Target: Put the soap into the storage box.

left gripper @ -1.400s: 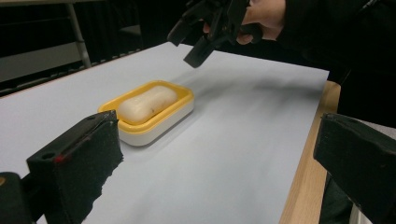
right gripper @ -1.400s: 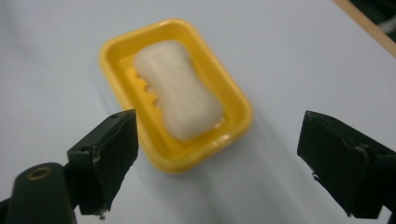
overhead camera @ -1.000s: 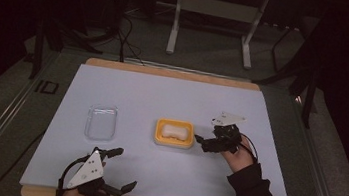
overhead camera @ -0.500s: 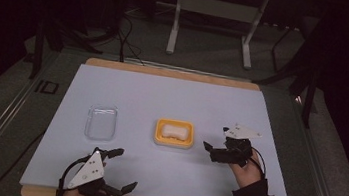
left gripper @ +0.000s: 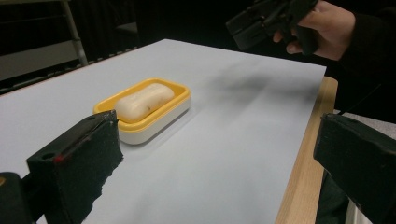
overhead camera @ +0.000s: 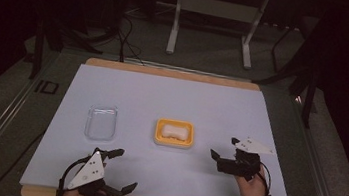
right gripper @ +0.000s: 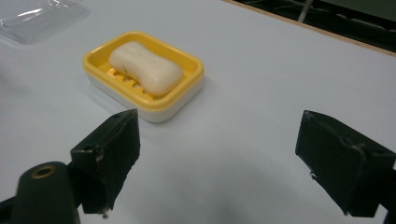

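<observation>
Soap dish: a yellow tray on a white base, standing near the middle of the white table cover; nothing touches it.
Soap: a pale bar lying inside the dish on its slotted floor, seated flat, well within the rim.
Clear lid: a transparent plastic tray to the left of the dish, apart from it, flat on the cover.
Right gripper: to the right of the dish and a little nearer, jaws spread wide and holding nothing; in the right gripper view the dish sits beyond and left of the gap between the jaws, not between them.
Left gripper: at the near edge of the table, left of centre, jaws also wide apart and empty — well short of both the lid and the dish.
Right hand: seen from the left gripper view across the table, wrapped round its gripper's body, above the cover.
Done so far: by the look of it the soap is already in its dish, and neither tool grips anything.
Left to do: likely the clear lid, which lies untouched — whether it belongs over the dish cannot be told from here.
Judgement: a pause between steps, both tools free.
</observation>
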